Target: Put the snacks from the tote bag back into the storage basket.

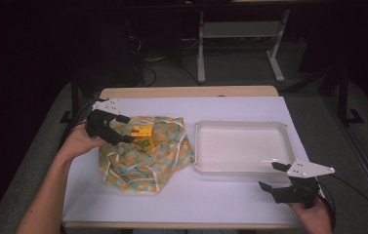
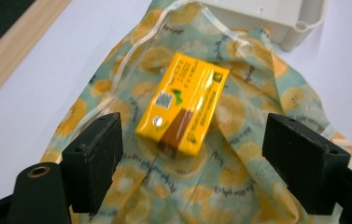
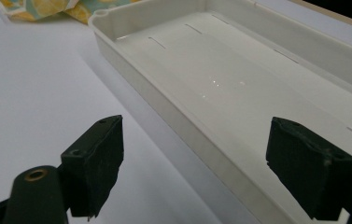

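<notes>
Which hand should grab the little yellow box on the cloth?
Probably the left. The left gripper is right beside the yellow box on the cloth, jaws open and facing it. The right gripper sits far off, past the white tray.

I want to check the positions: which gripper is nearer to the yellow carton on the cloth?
Left. The left gripper hangs open just beside the yellow carton on the lemon-print cloth. The right gripper is far off, past the white tray.

You can see small dark print and a code square on the yellow box (image 2: pixel 183 109), but none reads clearly. The cloth (image 2: pixel 239 154) under it carries repeated dark lettering, too blurred to read.
</notes>
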The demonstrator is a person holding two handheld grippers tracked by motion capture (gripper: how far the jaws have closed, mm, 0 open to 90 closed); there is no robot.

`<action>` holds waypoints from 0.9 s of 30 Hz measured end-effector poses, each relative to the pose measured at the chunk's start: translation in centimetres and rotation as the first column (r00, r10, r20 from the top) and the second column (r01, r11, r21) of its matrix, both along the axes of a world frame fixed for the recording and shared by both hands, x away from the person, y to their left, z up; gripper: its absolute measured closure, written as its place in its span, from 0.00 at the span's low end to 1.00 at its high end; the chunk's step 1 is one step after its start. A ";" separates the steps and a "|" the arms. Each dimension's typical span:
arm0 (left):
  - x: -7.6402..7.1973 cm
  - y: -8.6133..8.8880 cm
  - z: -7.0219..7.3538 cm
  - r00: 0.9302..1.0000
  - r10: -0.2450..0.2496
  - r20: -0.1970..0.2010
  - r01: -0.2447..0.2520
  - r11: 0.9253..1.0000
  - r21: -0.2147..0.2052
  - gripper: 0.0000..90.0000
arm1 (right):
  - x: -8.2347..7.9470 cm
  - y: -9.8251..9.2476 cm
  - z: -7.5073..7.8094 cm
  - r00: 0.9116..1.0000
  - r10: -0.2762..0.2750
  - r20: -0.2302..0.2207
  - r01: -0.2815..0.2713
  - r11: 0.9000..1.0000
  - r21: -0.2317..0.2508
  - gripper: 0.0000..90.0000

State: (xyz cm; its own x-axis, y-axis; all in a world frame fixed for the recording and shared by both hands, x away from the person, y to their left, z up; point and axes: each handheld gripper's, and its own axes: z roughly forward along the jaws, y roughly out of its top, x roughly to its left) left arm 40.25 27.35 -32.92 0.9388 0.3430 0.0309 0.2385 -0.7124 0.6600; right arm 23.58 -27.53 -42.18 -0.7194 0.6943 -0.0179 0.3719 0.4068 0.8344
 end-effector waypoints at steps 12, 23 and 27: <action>2.1 -1.6 -1.7 0.998 -0.048 -0.051 0.050 0.998 0.041 0.25 | 0.0 0.0 -0.1 1.000 0.012 -0.007 -0.012 1.000 0.009 0.21; 2.6 -2.6 -2.9 0.995 -0.093 -0.030 0.095 0.992 0.080 0.42 | 0.0 0.2 -0.1 1.000 0.018 -0.011 -0.018 1.000 0.003 0.21; 2.7 -2.5 -3.0 0.994 -0.109 -0.027 0.111 0.991 0.073 0.45 | -0.1 0.1 -0.2 1.000 0.017 -0.020 -0.017 1.000 -0.001 0.21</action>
State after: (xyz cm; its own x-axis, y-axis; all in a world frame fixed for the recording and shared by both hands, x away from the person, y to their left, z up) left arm 42.99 24.88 -35.87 0.9714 0.2353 0.0308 0.1705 -0.7821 0.5994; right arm 23.52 -27.43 -42.38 -0.7315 0.6818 -0.0039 0.3815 0.4140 0.8265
